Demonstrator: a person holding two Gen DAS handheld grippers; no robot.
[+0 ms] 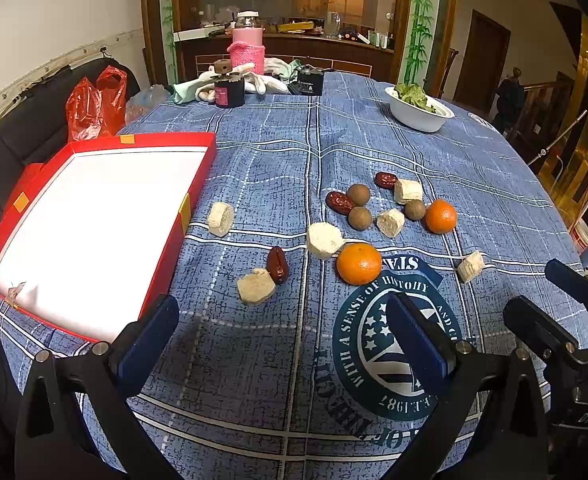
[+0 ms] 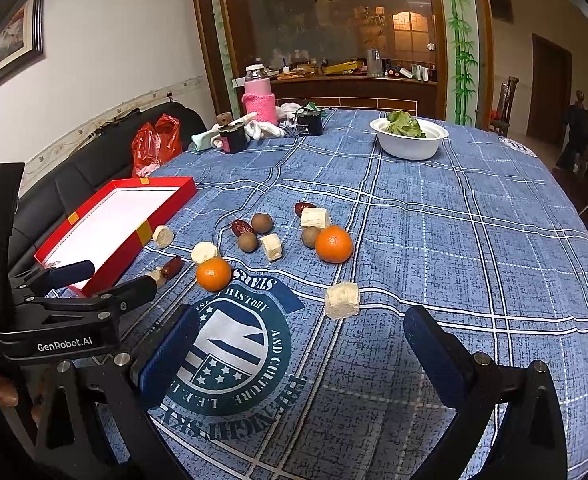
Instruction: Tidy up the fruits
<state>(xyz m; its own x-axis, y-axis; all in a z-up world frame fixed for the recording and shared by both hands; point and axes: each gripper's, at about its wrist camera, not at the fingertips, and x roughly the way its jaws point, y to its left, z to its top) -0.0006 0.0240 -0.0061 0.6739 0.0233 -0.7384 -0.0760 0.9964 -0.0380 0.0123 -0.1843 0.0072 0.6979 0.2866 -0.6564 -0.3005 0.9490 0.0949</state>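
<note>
Fruit lies scattered on the blue tablecloth [image 1: 261, 168]: two oranges [image 1: 358, 263] [image 1: 440, 216], red dates [image 1: 276, 265], brown longans [image 1: 358, 194] and several pale cut chunks [image 1: 255, 286]. A red tray with a white floor [image 1: 93, 232] sits at the left and holds nothing. My left gripper [image 1: 281, 344] is open and empty, low over the cloth, short of the fruit. My right gripper [image 2: 302, 360] is open and empty, near a pale chunk [image 2: 342, 300]. The same oranges [image 2: 213, 274] [image 2: 334, 244] and tray [image 2: 113, 220] show in the right wrist view, where the left gripper [image 2: 105, 280] stands beside the tray.
A white bowl of greens [image 1: 418, 110] stands at the far right of the table. A pink bottle [image 1: 247, 46], dark jars [image 1: 229, 90], white cloths and a black box [image 1: 310, 82] stand at the far edge. A red plastic bag [image 1: 95, 104] lies on the black sofa at left.
</note>
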